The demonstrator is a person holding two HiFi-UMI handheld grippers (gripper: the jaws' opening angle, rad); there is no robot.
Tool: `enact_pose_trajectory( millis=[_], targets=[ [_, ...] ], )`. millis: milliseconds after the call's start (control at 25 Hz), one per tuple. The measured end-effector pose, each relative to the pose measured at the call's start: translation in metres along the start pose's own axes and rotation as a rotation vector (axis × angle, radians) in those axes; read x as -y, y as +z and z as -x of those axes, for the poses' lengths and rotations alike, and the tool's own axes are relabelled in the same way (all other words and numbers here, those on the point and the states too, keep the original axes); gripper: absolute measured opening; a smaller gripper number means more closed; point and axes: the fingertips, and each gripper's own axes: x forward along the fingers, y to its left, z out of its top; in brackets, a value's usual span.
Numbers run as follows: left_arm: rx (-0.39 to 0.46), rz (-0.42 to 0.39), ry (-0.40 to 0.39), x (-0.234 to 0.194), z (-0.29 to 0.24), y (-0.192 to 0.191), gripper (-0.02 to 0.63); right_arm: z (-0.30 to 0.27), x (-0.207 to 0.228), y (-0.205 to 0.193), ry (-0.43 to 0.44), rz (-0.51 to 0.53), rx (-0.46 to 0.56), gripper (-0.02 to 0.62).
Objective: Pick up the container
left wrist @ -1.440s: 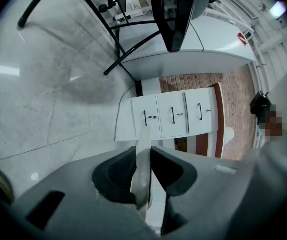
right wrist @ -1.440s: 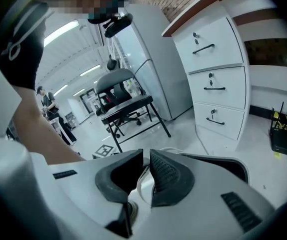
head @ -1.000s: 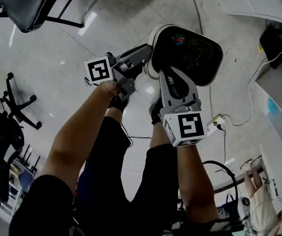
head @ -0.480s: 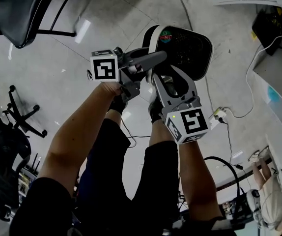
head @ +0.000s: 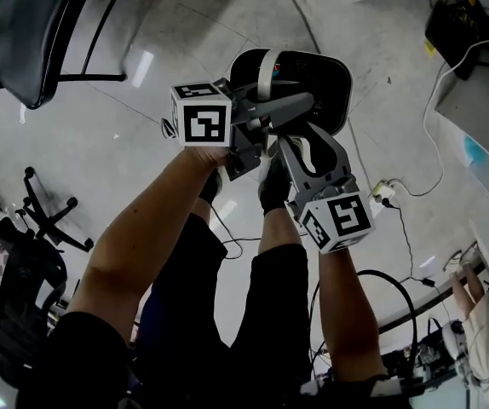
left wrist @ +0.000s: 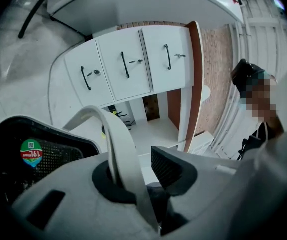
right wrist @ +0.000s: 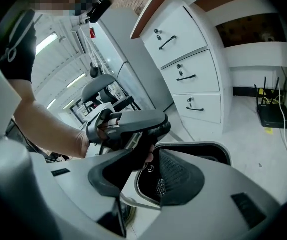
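Hanging off the left gripper (head: 291,109) is the black mesh-walled container with a white rim (head: 313,75), held over the grey floor (head: 74,160). The left jaws are partway closed and pinch its white strap handle (left wrist: 116,134). The right gripper (right wrist: 148,176) has just been opening its jaws. They are now spread wide and grip nothing, with the container's rim right at their tips.

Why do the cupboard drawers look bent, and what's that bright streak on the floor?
Left gripper view: the wide-angle lens bows the drawers and blackens the corners. Head view: the streak is probably lamp glare on the glossy floor. Right gripper view: the same bending, with dark edges and a sharp middle.
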Motion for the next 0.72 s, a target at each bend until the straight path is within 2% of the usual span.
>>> enact_pose_trajectory(
  millis=[160,280,360,480,720],
  targets=[
    [-0.038,-0.005,0.041,0.000,-0.021,-0.007,0.077,0.013,0.018,0.000,-0.030,-0.017,0.008,0.127],
    [-0.034,0.032,0.049,-0.002,-0.027,-0.005,0.028,0.025,0.026,0.003,-0.050,-0.027,0.018,0.127],
    [-0.048,0.044,0.042,-0.001,-0.033,-0.007,0.026,0.035,0.030,0.003,-0.060,-0.028,0.026,0.127],
    [-0.094,0.007,0.055,0.005,-0.045,-0.015,0.012,0.049,0.036,-0.001,-0.071,-0.043,0.032,0.127],
    [-0.081,0.085,0.063,0.021,-0.037,-0.021,0.011,0.068,0.035,0.000,-0.105,-0.069,0.042,0.127]
  ],
)
